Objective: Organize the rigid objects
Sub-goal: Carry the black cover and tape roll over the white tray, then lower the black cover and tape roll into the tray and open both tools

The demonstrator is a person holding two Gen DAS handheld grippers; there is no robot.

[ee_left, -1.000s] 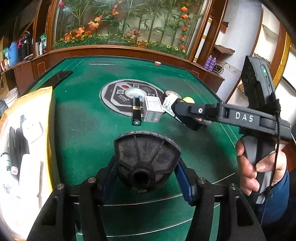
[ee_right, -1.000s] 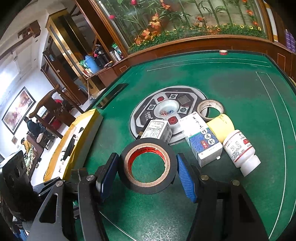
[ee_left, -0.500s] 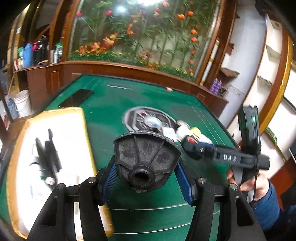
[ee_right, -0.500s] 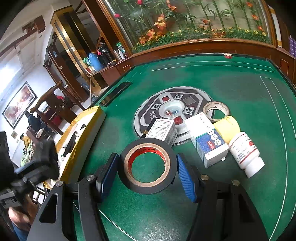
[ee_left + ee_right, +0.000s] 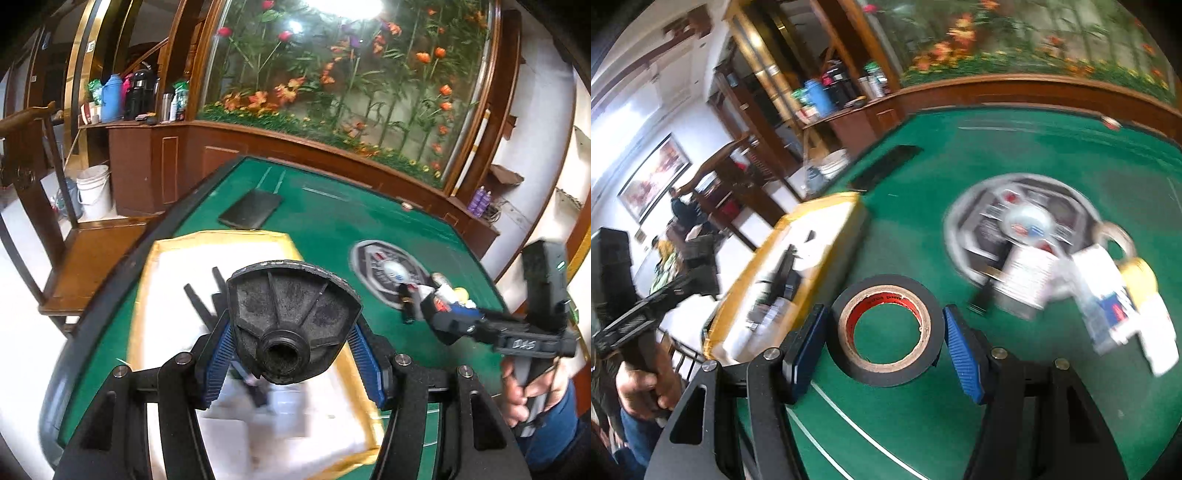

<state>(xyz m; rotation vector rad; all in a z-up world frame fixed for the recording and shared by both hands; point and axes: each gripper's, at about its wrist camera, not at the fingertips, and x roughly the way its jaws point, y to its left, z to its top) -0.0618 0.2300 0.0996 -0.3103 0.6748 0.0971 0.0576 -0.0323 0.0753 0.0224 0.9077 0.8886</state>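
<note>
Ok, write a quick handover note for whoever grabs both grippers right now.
Left gripper: shut on the black ribbed cap, above the yellow-edged tray.
Right gripper: shut on the black tape roll, over the green table.
Done: some dark items lie in the tray, blurred.
Left: place both held pieces; the boxes, white bottle and clear tape ring wait by the centre panel.

Bright daylight glares white above the flower window in the left view, fisheye bending and darkening both frames' corners, while heavy motion blur smears the boxes and bottles right of the sharp black tape roll.
</note>
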